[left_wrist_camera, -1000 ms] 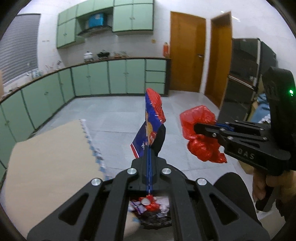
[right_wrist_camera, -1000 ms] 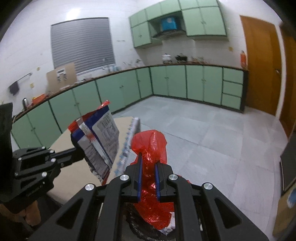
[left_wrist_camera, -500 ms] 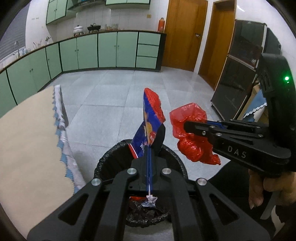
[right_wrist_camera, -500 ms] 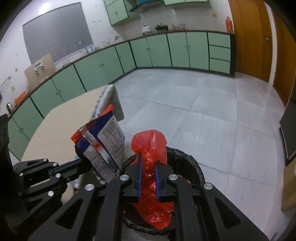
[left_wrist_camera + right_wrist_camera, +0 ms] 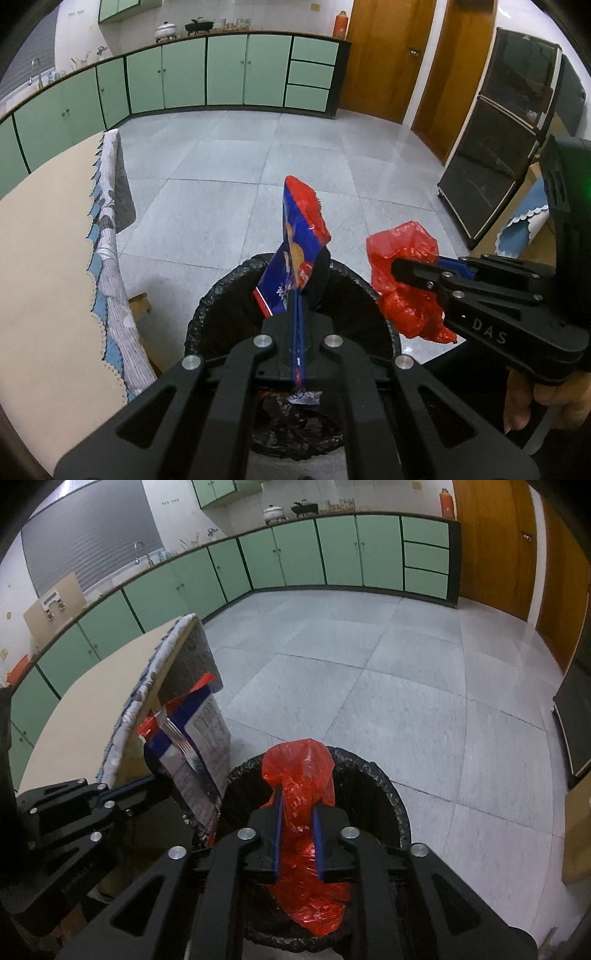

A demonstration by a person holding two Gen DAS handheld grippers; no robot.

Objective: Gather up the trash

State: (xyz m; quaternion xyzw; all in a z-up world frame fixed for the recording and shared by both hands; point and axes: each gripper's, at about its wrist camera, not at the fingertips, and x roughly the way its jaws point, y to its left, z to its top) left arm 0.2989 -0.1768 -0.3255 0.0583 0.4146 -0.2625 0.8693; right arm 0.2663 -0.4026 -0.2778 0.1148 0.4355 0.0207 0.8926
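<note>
My left gripper (image 5: 298, 295) is shut on a blue and red snack wrapper (image 5: 295, 251) and holds it upright over the bin (image 5: 229, 295). The bin is round, lined with a black bag, and has trash at its bottom. My right gripper (image 5: 297, 805) is shut on a crumpled red plastic bag (image 5: 299, 771) that hangs over the bin's opening (image 5: 373, 775). In the left wrist view the right gripper (image 5: 397, 267) and red bag (image 5: 402, 295) sit above the bin's right rim. In the right wrist view the left gripper (image 5: 162, 779) holds the wrapper (image 5: 199, 746) at the bin's left rim.
A table with a beige top and patterned cloth edge (image 5: 107, 236) stands left of the bin. Grey tiled floor (image 5: 406, 686) lies beyond. Green cabinets (image 5: 221, 74) line the far walls. A dark glass-front cabinet (image 5: 498, 140) and wooden doors (image 5: 380, 55) stand at the right.
Both grippers have tilted down and moved over the bin, still holding the wrapper and the red bag. The bin's rim and inside have come into full view.
</note>
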